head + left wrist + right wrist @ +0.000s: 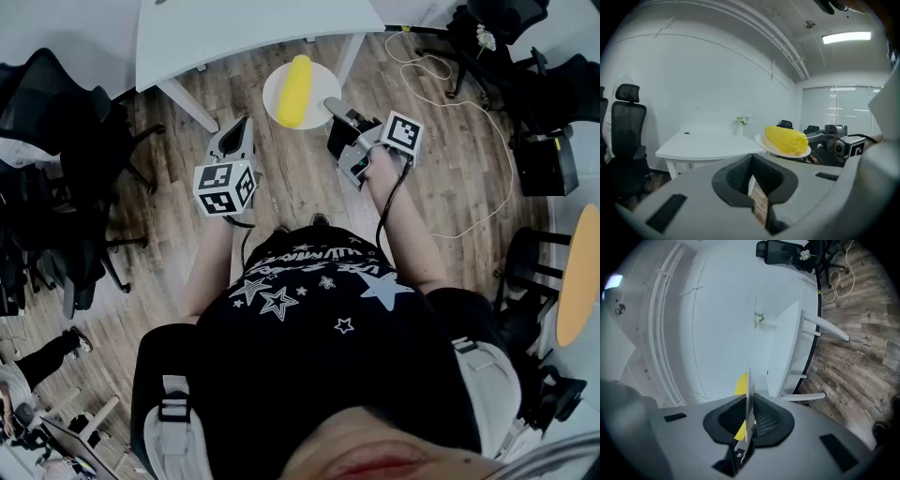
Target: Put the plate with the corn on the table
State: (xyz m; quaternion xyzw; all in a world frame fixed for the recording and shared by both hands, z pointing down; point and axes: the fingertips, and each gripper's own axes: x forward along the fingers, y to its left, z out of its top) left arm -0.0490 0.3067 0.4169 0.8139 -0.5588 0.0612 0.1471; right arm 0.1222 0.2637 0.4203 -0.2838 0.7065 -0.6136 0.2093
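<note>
Right gripper view looks along the jaws of the right gripper (pixel 750 401). They are pressed together on the thin rim of the white plate (pixel 750 380), which is seen edge-on as a pale line between the dark pads. Behind this line a part of the yellow corn (pixel 741 383) shows, and further out the white table (pixel 785 352) and the wooden floor.

In the left gripper view the jaws of the left gripper (pixel 751 161) meet at their tips and nothing is between them (only a strip of floor shows through the gap behind the tips). This gripper is held apart from the plate (pixel 761 140) and has no part in the hold. From here the plate looks about level, with the corn (pixel 786 139) lying across it.

In the head view the right gripper (pixel 333 105) holds the plate (pixel 277 84) by its near edge. The plate is in the air above the floor, just beside the edge of the table (pixel 234 33) and not over its top.

I judge the task as about half done. The plate is gripped and brought near. What is left is to move it over the tabletop, lower it flat and let go of the rim.
</note>
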